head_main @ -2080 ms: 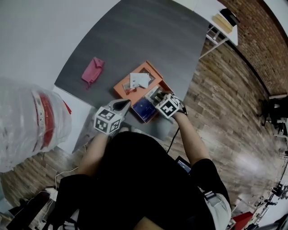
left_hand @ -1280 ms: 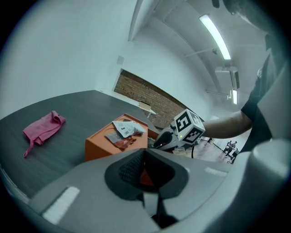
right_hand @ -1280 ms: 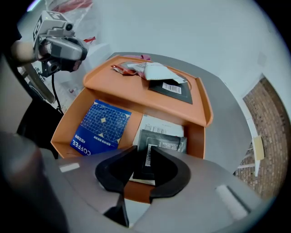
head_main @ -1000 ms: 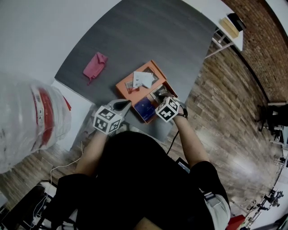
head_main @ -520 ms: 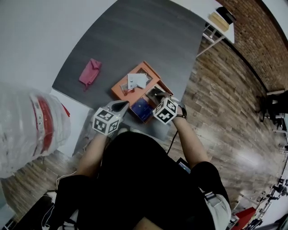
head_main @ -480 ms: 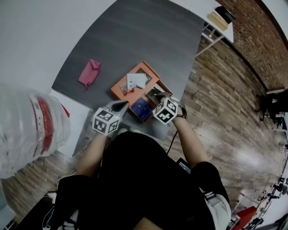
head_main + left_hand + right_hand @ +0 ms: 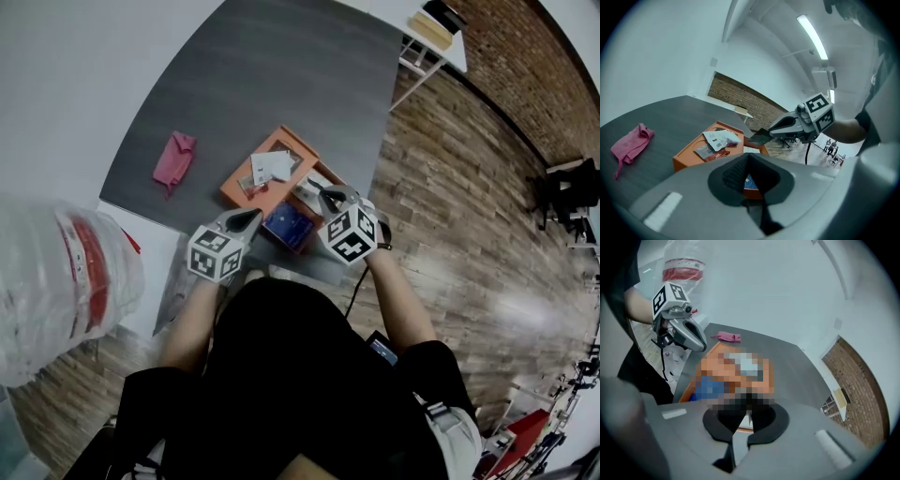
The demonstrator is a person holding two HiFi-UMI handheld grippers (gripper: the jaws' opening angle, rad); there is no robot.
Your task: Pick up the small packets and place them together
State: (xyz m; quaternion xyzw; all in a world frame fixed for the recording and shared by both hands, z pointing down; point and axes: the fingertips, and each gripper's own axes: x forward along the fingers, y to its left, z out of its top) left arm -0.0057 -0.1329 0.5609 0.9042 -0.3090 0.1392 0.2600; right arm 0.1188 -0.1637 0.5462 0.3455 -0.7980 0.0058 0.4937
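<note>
An orange tray sits near the front edge of the dark grey table. White small packets lie together in its far part, and a blue packet lies in its near part. My right gripper hangs above the tray's right side, shut on a small dark packet that sticks out past its tips. In the right gripper view a mosaic patch hides most of the tray. My left gripper hovers at the tray's near left corner, jaws together and holding nothing.
A pink cloth lies on the table left of the tray. A large clear plastic bag with red print fills the left side. The table's right edge drops to a wooden floor; a white shelf stands far back.
My right gripper has lifted up from the tray with the dark packet in its jaws. The left gripper has stayed where it was.
</note>
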